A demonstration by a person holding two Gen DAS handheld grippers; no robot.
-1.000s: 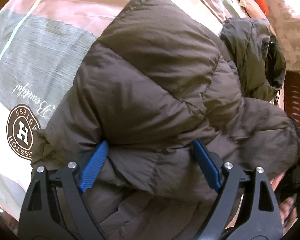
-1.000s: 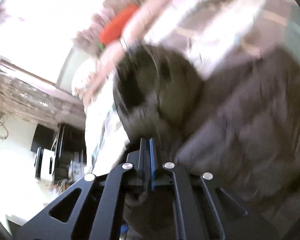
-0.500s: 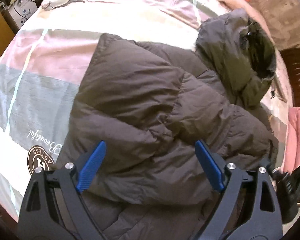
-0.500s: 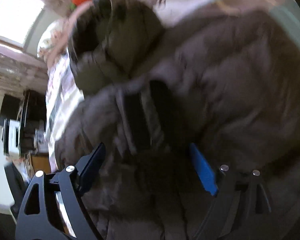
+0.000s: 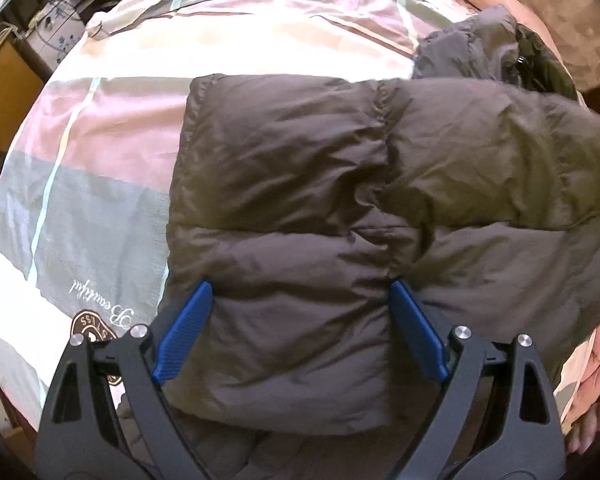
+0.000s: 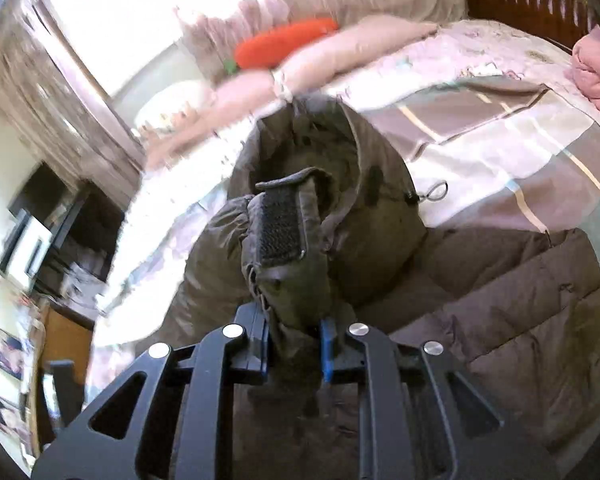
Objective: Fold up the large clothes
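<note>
A dark brown puffer jacket (image 5: 340, 208) lies on a bed (image 5: 100, 128) covered with a pink, grey and cream striped sheet, and everything else is placed from it. The jacket's body spreads across the middle of the bed, with its hood (image 6: 340, 184) at the end nearer the pink pillows (image 6: 340, 52) and an orange carrot-shaped cushion (image 6: 284, 42).

The left gripper (image 5: 300, 332) points steeply down over the jacket's near part. Its jaws are spread wide, the blue pads (image 5: 182, 332) standing either side of a quilted panel with nothing clamped; from this view I cannot tell whether the tips touch the fabric. A round brown logo (image 5: 96, 326) printed on the sheet shows just beside the jacket's left edge, partly behind the left finger.

The right gripper (image 6: 294, 344) tilts downward at a slant toward the hood. Its jaws are closing, narrow, with a sleeve cuff (image 6: 288, 264) bunched between them; the cuff stands up in front of the hood and shows a black hook-and-loop strip (image 6: 280, 228) (the tab folds over at its top). The blue pads press on the fabric from both sides.

At the lower right of the left wrist view, beyond the jacket's edge, part of a person's hand (image 5: 592, 420) is visible.
</note>
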